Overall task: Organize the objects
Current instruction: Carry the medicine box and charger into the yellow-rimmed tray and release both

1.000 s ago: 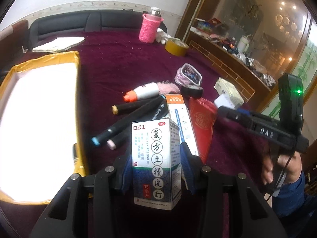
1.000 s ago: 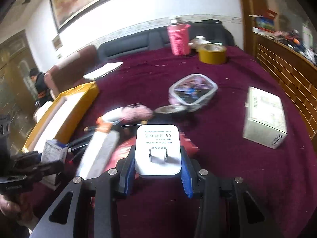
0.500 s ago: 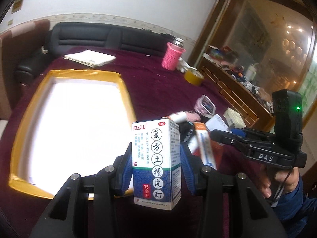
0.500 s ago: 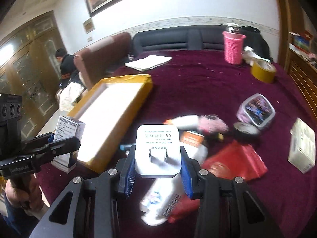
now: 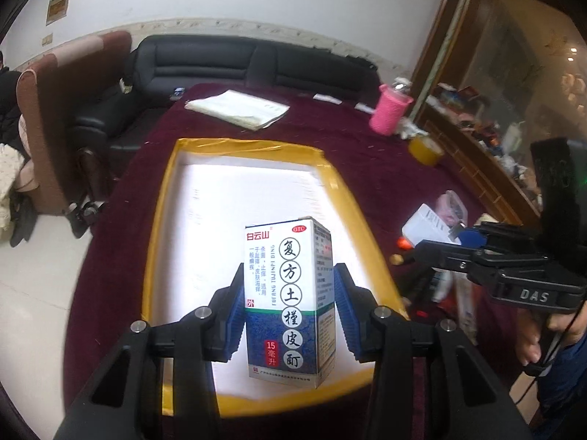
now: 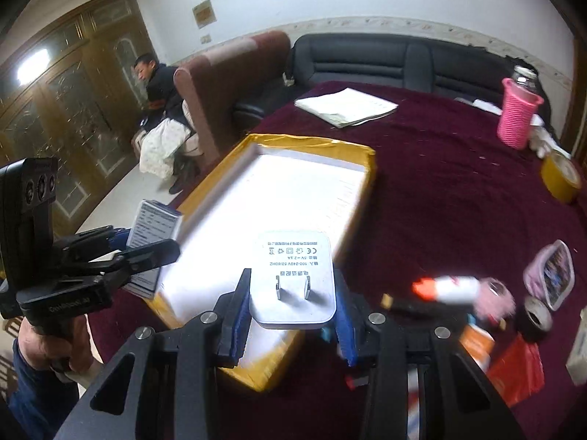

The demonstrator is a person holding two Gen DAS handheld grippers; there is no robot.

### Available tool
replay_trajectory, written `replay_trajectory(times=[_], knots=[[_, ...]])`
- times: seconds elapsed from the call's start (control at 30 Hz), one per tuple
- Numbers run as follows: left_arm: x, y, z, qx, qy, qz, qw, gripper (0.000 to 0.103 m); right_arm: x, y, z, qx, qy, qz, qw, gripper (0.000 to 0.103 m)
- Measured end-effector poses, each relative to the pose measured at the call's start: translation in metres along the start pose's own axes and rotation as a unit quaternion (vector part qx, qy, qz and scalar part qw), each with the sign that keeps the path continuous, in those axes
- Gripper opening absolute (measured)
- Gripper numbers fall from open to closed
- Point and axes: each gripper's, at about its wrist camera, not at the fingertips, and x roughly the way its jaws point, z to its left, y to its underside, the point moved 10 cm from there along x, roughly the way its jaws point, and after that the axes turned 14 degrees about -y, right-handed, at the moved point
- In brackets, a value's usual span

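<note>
I had a load in each hand. My left hand-held gripper (image 5: pixel 290 311) was closed on the medicine box (image 5: pixel 290 300), its blue pads pressed against the box's two narrow sides, the box standing upright with its long axis vertical and its printed face turned toward me. My right hand-held gripper (image 6: pixel 293 308) was clamped on the white charger (image 6: pixel 293 278), which lay flat between the pads with its two prongs pointing up and back toward the camera.

The relation that mattered was each load against the yellow-rimmed tray (image 5: pixel 161 220) on the worktop (image 5: pixel 367 146). From the left wrist, the medicine box sat directly in front of the tray's white floor, near the edge closest to me, with the tray's long axis running straight away from the hand-held gripper. I could not tell whether the box's base was touching the floor or hanging just above it. From the right wrist, the tray (image 6: pixel 367 157) lay ahead and to the left, and the charger hung over its near right corner, partly above the rim rather than well inside.

I judged the left hand the better placed: its box only needed to go straight down. The right needed to carry the charger further left and forward, past the rim. The remaining clutter, a white tube (image 6: pixel 447 288), a red packet (image 6: pixel 521 370) and a tape roll (image 6: pixel 561 179), lay well to the right of the tray, nearer my right hand.
</note>
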Motion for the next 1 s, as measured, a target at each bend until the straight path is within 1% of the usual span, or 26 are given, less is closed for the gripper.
replay_trajectory(times=[0.07, 0.2, 0.3, 0.37, 0.6, 0.7, 0.8, 0.87, 1.0], knots=[[0.014, -0.006, 0.007, 0.004, -0.005, 0.016, 0.9999, 0.043, 0.018, -0.014, 0.000, 0.010, -0.001, 0.013, 1.000, 0.044], [0.047, -0.017, 0.022, 0.018, -0.027, 0.047, 0.9984, 0.043, 0.046, -0.041, -0.005, 0.032, -0.005, 0.022, 0.999, 0.044], [0.071, -0.028, 0.034, 0.010, -0.032, 0.067, 0.9972, 0.043, 0.069, -0.061, -0.015, 0.060, -0.008, 0.027, 0.998, 0.044], [0.080, -0.033, 0.037, 0.008, -0.034, 0.072, 0.9968, 0.043, 0.086, -0.072, -0.021, 0.081, -0.013, 0.030, 0.996, 0.044], [0.120, -0.049, 0.045, -0.002, -0.041, 0.101, 0.9941, 0.043, 0.139, -0.108, -0.041, 0.123, -0.005, 0.037, 0.992, 0.044], [0.131, -0.051, 0.047, -0.007, -0.044, 0.106, 0.9934, 0.043, 0.156, -0.114, -0.051, 0.133, 0.008, 0.041, 0.990, 0.044], [0.135, -0.053, 0.047, -0.007, -0.044, 0.104, 0.9936, 0.043, 0.172, -0.115, -0.057, 0.138, 0.011, 0.046, 0.989, 0.044], [0.138, -0.054, 0.048, -0.011, -0.041, 0.103, 0.9937, 0.043, 0.179, -0.115, -0.059, 0.136, 0.015, 0.048, 0.990, 0.044], [0.142, -0.053, 0.047, -0.006, -0.047, 0.104, 0.9934, 0.043, 0.189, -0.114, -0.064, 0.140, 0.017, 0.051, 0.989, 0.044]])
